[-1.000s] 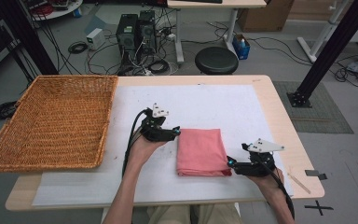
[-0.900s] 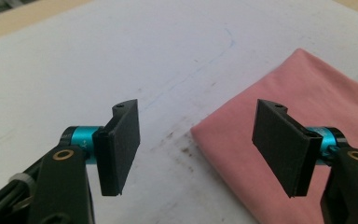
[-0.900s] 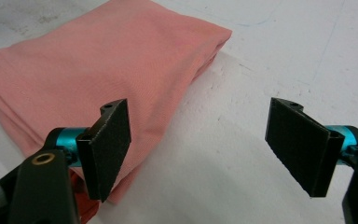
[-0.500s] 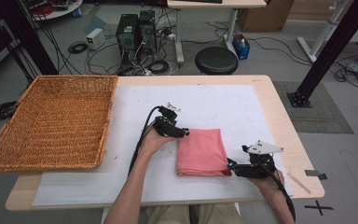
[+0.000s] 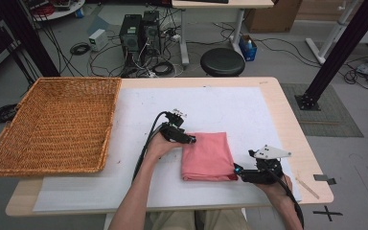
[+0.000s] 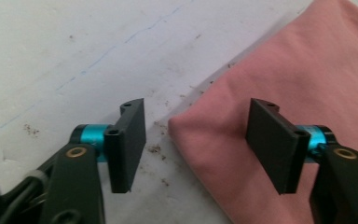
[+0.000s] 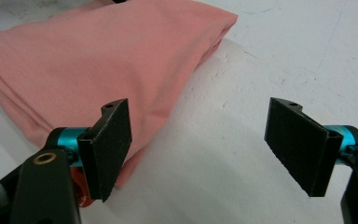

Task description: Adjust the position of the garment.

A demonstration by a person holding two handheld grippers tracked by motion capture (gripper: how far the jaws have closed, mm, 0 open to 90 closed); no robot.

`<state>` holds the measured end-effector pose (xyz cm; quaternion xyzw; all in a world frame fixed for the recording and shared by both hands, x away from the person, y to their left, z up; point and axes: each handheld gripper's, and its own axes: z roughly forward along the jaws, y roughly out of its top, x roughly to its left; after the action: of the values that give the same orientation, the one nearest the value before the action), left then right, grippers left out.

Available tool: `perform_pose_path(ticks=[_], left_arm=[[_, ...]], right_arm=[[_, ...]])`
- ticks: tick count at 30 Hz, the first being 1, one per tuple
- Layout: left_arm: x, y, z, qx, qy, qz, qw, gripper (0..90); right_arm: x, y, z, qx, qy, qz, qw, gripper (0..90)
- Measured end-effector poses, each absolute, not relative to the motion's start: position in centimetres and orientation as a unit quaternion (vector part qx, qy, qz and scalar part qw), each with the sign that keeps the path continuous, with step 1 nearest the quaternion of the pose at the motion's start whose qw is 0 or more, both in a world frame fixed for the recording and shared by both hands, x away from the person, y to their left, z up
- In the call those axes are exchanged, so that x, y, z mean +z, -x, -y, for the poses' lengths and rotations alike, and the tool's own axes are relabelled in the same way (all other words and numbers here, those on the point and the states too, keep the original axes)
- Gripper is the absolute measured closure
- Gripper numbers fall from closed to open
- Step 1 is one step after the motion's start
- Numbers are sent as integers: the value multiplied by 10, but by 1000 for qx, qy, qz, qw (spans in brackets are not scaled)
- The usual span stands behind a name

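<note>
Both claws are spread wide and hold nothing. The left gripper (image 5: 191, 140) straddles the far-left corner of the folded pink cloth (image 5: 207, 156); the right gripper (image 5: 236, 169) sits at its near-right corner, near the table's (image 5: 273, 103) front edge. If either pinches only the top layer, the fold would likely spill open on lifting.
</note>
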<state>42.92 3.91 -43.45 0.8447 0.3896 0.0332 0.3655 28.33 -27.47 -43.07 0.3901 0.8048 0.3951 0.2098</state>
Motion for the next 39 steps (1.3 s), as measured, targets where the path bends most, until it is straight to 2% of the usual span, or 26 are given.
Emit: perform_pose_path(ticks=[5,11,13,19,21,24,31,36,37,38,39], left_arm=[[-434,-425,-35,43,-855,-376,356,498],[-434,-422,-34,71,-860,-366,349,630],[-434,-421,-33,78,-861,-364,346,642],[-434,-421,-32,82,-862,-364,342,646],[-434,-420,-31,84,-863,-362,342,653],[-434,-419,-30,77,-865,-356,345,719],[-434,-420,-31,70,-864,-356,349,751],[-434,-420,-32,68,-864,-357,349,750],[-434,-420,-32,68,-863,-358,350,749],[-434,-420,-32,69,-864,-357,348,749],[-434,-420,-31,70,-864,-357,348,750]], right_arm=[[-428,-280,277,403,-390,-801,209,250],[-424,-272,275,416,-386,-802,187,337],[-424,-270,272,418,-386,-802,181,367],[-427,-265,262,414,-380,-811,162,376],[-427,-263,257,410,-373,-816,164,431],[-427,-255,252,409,-345,-826,180,482],[-435,-256,245,375,-331,-849,172,479],[-446,-254,244,342,-303,-870,186,558],[-449,-254,248,358,-305,-864,179,595],[-450,-252,249,364,-301,-864,174,678],[-450,-251,248,363,-293,-866,177,700]])
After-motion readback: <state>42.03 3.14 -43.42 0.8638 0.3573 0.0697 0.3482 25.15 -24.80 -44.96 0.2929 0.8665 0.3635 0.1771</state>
